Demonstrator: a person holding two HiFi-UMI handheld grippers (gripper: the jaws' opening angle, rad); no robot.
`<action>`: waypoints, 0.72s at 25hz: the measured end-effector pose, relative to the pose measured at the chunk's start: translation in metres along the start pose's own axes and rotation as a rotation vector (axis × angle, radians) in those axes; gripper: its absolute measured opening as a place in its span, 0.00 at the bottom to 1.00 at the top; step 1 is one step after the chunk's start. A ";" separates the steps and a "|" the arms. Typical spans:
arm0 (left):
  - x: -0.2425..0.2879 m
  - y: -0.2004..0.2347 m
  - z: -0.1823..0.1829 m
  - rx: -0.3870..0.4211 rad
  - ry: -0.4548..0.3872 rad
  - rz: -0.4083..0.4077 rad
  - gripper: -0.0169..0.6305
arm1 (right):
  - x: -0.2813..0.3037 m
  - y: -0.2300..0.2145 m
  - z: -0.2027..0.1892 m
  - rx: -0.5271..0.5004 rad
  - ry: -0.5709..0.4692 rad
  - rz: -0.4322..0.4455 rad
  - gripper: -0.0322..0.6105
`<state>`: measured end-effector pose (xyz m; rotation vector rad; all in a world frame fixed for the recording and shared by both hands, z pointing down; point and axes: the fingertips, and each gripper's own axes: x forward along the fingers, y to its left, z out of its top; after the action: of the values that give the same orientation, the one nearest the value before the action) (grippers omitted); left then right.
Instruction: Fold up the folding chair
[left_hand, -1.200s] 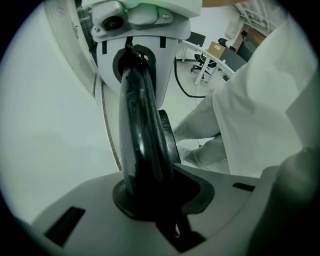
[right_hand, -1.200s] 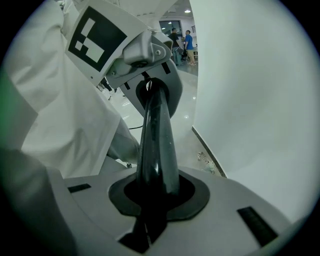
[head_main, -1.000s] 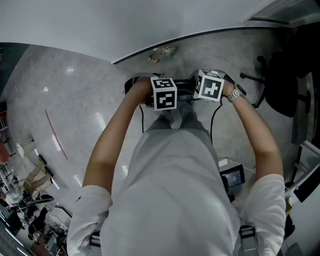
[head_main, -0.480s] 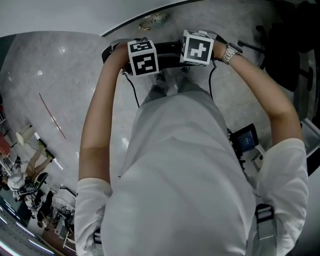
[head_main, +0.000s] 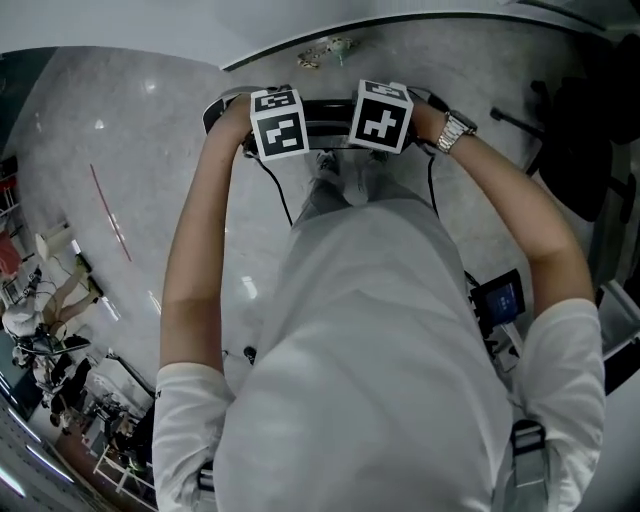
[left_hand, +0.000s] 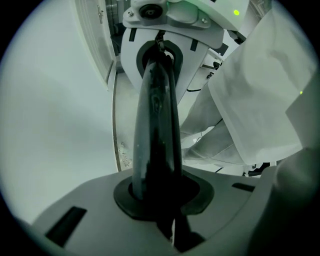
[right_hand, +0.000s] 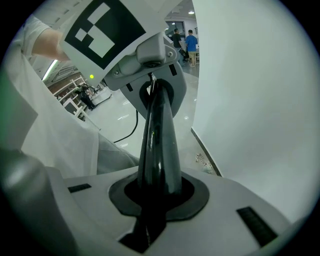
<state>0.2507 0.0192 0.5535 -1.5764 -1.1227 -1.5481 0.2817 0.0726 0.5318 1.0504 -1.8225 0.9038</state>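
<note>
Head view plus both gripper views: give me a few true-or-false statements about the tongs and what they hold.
1. The left tongs and right tongs clamp one black bar. True.
2. The right tongs are empty. False: they are closed on the bar.
3. A wristwatch shows in the head view. True.
4. Nothing but floor shows at the head view's right. False: a dark office chair stands there.

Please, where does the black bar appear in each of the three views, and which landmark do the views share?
Head view: bar at top centre, lying crosswise.
Left gripper view: bar in the centre, rising from the jaws.
Right gripper view: bar in the centre, rising from the jaws.
Shared landmark: litter by the wall.
</note>
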 end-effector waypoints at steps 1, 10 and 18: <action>0.000 -0.003 -0.005 -0.002 0.002 -0.001 0.13 | 0.003 0.003 0.004 -0.004 -0.001 -0.003 0.14; -0.015 -0.016 -0.041 -0.030 -0.007 0.004 0.13 | 0.008 0.019 0.042 -0.035 0.010 -0.025 0.14; -0.001 -0.016 0.020 -0.032 0.009 0.001 0.13 | -0.008 0.018 -0.019 -0.043 -0.005 -0.034 0.14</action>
<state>0.2451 0.0432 0.5495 -1.5889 -1.0974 -1.5788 0.2741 0.0986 0.5289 1.0547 -1.8150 0.8387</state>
